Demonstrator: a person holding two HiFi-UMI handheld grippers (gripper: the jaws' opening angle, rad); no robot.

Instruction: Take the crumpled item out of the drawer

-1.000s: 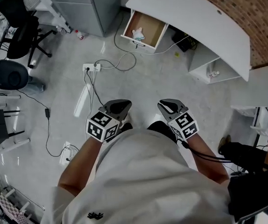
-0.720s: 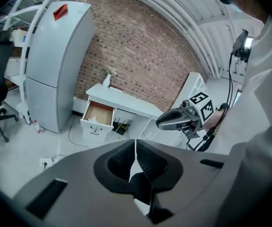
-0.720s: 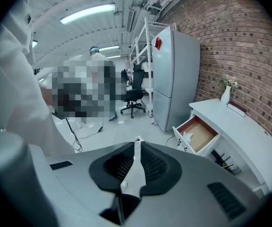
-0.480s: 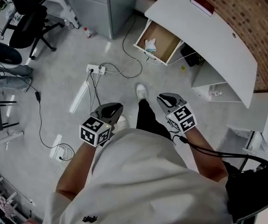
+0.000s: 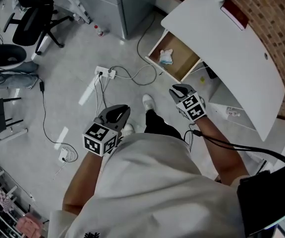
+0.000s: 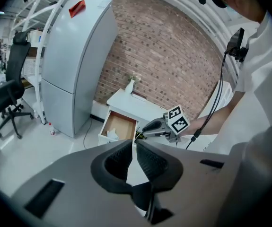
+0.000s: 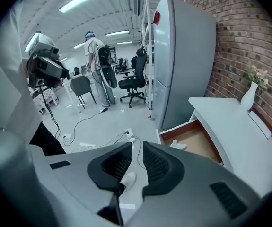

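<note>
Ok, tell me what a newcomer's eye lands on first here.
The open wooden drawer pulled out from the white desk, with a pale crumpled item lying inside it. Next, the right claw, held just short of that drawer, jaws opening with nothing between them.

Office-like lab, swivel chairs (image 5: pixel 30 26), floor cables (image 5: pixel 132 75), brick wall (image 5: pixel 281 29)

The crumpled item (image 5: pixel 166 57) in the drawer (image 5: pixel 186 61) is too small to identify.
</note>
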